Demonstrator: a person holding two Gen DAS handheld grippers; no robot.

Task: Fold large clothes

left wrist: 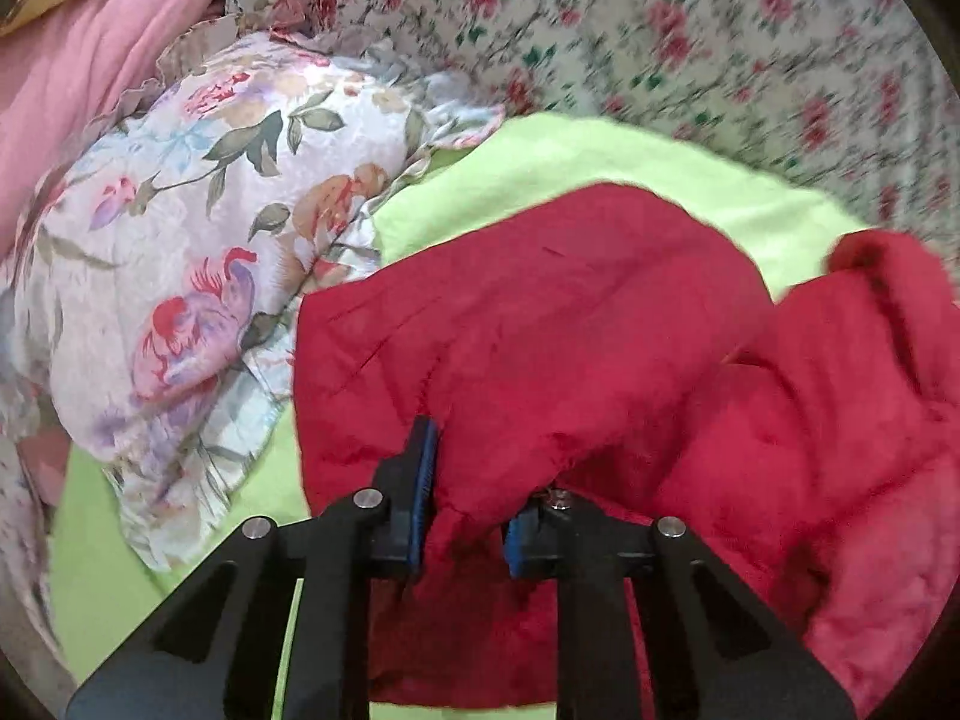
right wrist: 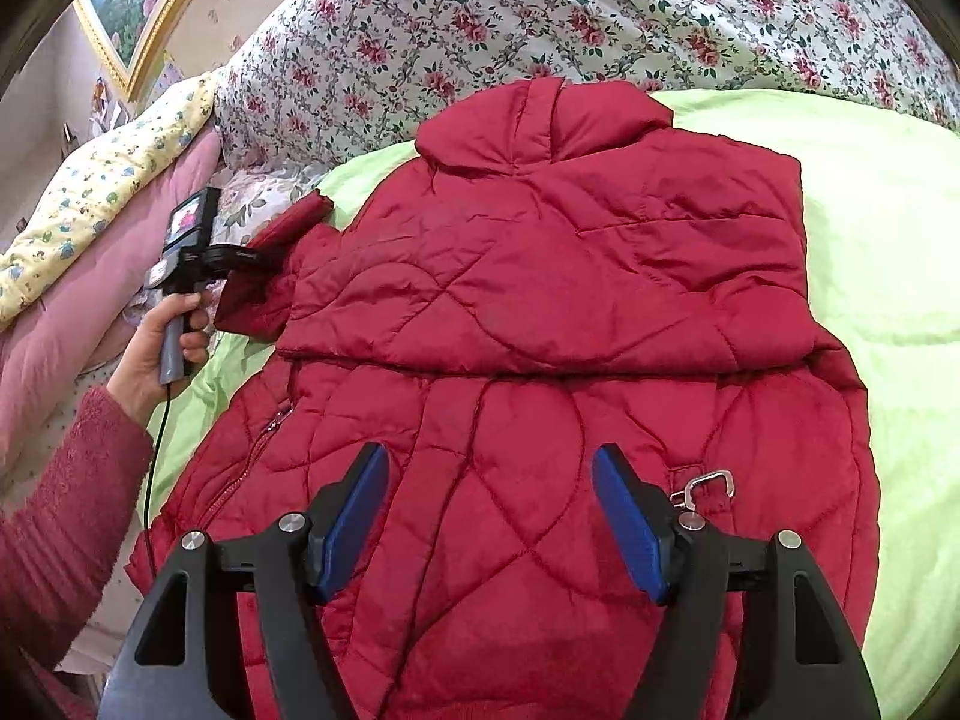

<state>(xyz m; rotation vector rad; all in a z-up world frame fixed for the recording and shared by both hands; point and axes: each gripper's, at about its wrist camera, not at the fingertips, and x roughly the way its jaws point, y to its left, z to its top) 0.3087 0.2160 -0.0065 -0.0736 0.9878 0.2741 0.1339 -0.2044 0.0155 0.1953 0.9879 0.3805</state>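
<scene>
A red quilted jacket (right wrist: pixel 540 312) lies spread on a lime-green sheet (right wrist: pixel 888 228), collar at the far end. My right gripper (right wrist: pixel 489 510) is open above the jacket's lower part, its blue pads (right wrist: pixel 630 528) apart with nothing between them. My left gripper (left wrist: pixel 465 480) is shut on a fold of the red jacket sleeve (left wrist: pixel 540 330) and holds it lifted. In the right wrist view the left gripper (right wrist: pixel 264 258) shows at the jacket's left side, gripping the sleeve (right wrist: pixel 282 240).
A floral pillow (left wrist: pixel 198 252) lies left of the jacket. A rose-print bedspread (right wrist: pixel 540 18) covers the far side. Pink and yellow quilts (right wrist: pixel 90 240) are piled at the left. A metal clip (right wrist: pixel 708 486) hangs on the jacket's hem.
</scene>
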